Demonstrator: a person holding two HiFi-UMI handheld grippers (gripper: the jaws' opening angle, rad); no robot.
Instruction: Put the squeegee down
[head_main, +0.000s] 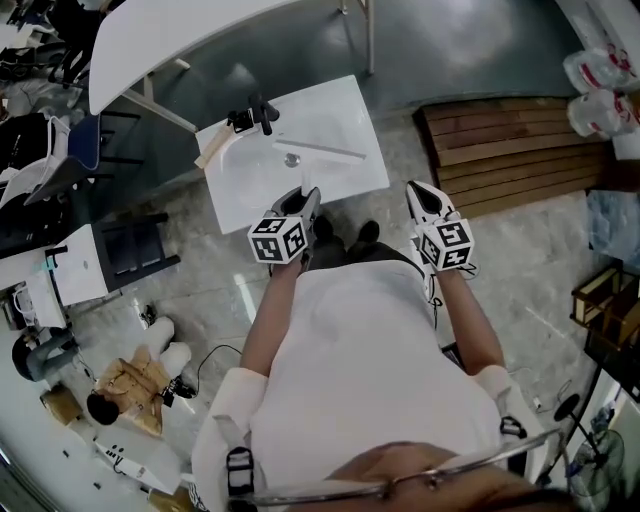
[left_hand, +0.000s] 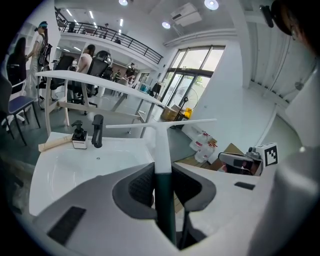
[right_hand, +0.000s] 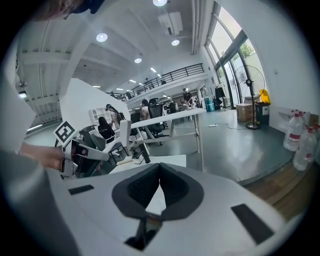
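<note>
1. Squeegee (left_hand: 161, 142): T-shaped, with a slim white shaft, a thin straight white blade and a dark green grip end. You're holding it in your left gripper, blade out over the white counter (left_hand: 55, 175).
2. Left gripper (left_hand: 163, 169): jaws partway closed, textured dark pads (left_hand: 140, 187) clamped on the green grip.
3. Right gripper (right_hand: 159, 169): jaws tip to tip, nothing between them, off the counter's right edge.
4. Counter: glossy moulded basin. Black faucet (left_hand: 97, 131), soap pump (left_hand: 78, 136) and pale wooden stick (left_hand: 55, 144) sit at its far side.

Squeegee (left_hand: 162, 142) white, handle (left_hand: 165, 200) dark green; sink (left_hand: 65, 170) white; faucet (left_hand: 97, 131) black.
</note>
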